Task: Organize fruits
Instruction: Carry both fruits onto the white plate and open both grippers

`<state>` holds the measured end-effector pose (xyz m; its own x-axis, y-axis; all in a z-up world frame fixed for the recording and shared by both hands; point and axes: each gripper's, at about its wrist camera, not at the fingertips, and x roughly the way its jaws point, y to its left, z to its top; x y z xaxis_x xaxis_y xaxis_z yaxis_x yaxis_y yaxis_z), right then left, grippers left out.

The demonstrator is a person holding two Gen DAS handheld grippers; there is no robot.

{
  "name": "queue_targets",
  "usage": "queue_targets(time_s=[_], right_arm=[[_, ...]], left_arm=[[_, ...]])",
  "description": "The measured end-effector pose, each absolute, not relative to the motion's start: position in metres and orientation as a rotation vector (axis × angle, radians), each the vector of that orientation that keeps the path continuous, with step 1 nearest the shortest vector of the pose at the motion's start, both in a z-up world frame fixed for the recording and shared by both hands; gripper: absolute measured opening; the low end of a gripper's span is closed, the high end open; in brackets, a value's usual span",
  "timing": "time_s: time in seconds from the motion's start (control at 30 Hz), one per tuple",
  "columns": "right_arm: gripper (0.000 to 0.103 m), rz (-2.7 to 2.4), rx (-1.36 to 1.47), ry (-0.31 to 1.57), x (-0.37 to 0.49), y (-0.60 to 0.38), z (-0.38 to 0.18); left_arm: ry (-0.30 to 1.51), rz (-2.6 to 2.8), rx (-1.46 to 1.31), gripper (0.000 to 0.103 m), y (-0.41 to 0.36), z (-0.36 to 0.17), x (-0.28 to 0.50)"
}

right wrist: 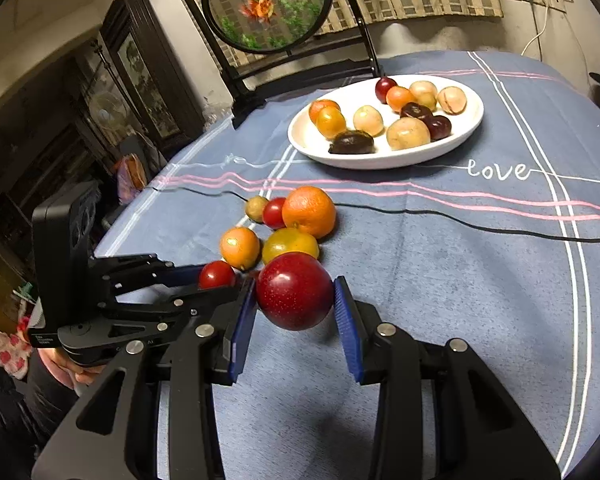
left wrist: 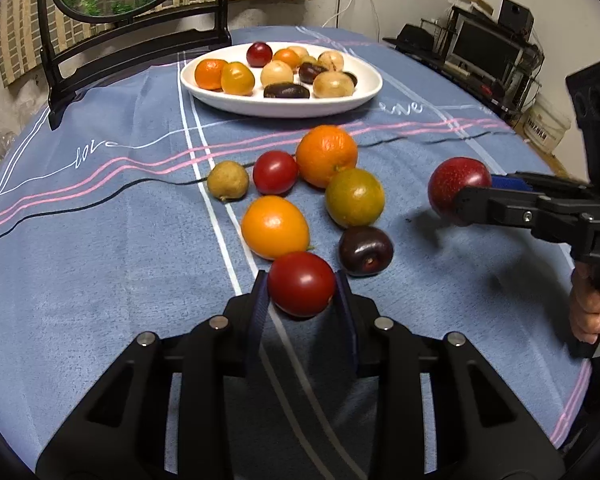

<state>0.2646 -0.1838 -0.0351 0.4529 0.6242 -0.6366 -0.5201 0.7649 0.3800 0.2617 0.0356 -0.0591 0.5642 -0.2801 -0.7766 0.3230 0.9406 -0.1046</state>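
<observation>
a table under a blue striped cloth (left wrist: 100, 280) bears a white plate (left wrist: 282, 106) of fruit toward its far edge, a black framed stand (left wrist: 60, 80) at its far-left corner, and loose fruits (left wrist: 326, 156) mid-table.

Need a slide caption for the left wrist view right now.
Left tool grips a red tomato above the blue tablecloth; right tool holds a red plum beside the loose fruit.

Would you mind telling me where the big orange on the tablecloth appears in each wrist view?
Left wrist view: the big orange sits just above centre, right of a red tomato.
Right wrist view: the big orange is at centre.
Shared landmark: the white plate beyond it.
</observation>
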Motion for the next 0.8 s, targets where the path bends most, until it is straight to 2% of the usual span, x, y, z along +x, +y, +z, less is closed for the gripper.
queue_targets(time_s=[0.2, 0.43, 0.8], right_arm=[[0.039, 0.658, 0.235, 0.739, 0.288, -0.196, -0.019], [0.039, 0.450, 0.297, 0.600, 0.358, -0.207, -0.010], [0.039, 0.421, 0.331, 0.642, 0.424, -0.221, -0.036]], left_arm=[[0.852, -0.381, -0.030, 0.033, 0.040, -0.031, 0.273], [0.719, -0.293, -0.022, 0.033, 0.023, 0.015, 0.339], [0.785, -0.203, 0.067, 0.033, -0.011, -0.009, 0.441]])
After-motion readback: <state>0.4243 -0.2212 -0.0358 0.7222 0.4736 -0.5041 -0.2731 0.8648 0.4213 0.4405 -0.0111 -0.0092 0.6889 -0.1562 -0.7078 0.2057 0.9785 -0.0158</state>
